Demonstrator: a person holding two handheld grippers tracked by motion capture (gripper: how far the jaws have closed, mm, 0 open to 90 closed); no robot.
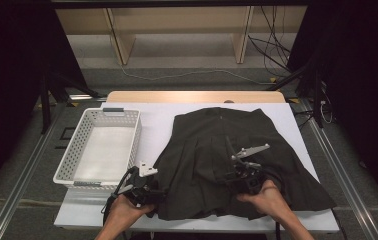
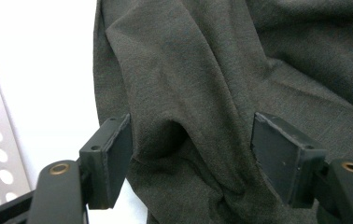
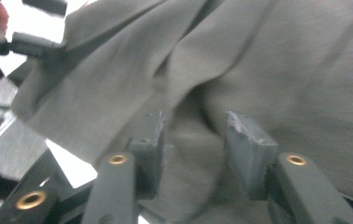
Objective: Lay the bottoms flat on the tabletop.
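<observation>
White table point(image 1: 187, 112): a dark skirt point(image 1: 227, 150) is spread hem-near. Left gripper point(image 1: 144, 187) straddles its left hem corner, jaws apart; right gripper point(image 1: 247, 175) straddles a mid-hem fold, unclosed.

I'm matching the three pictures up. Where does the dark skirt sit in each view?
High view: dark skirt spread right of the white basket.
Left gripper view: centre and right, between open jaws.
Right gripper view: across most of the frame, bunched between the jaws.
Shared landmark: the skirt's near-left edge.
</observation>
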